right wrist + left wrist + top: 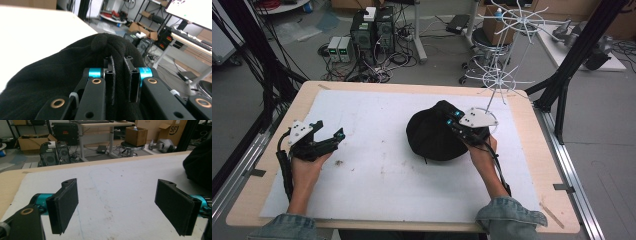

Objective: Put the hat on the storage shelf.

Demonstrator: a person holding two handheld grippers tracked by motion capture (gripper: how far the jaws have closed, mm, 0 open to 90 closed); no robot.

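A black cloth hat [432, 136] lies in a soft heap on the white mat [377, 170], right of the middle. My right gripper [452, 119] reaches onto its right side from the near edge. In the right gripper view the right gripper [121, 77] is shut on a raised fold of the black hat [50, 75], with fabric pinched between the pads. My left gripper [330, 129] rests low over the mat at the left, well apart from the hat. Its jaws stand wide in the left gripper view, left gripper [120, 205] open with bare mat between them. The hat's edge [200, 165] shows at far right there.
A white wire rack [499, 80] stands on a thin post at the table's back right corner, close behind the hat. The wooden table edge [532, 150] borders the mat. Black frame posts [569, 65] rise at the right, and computers and cables sit on the floor beyond.
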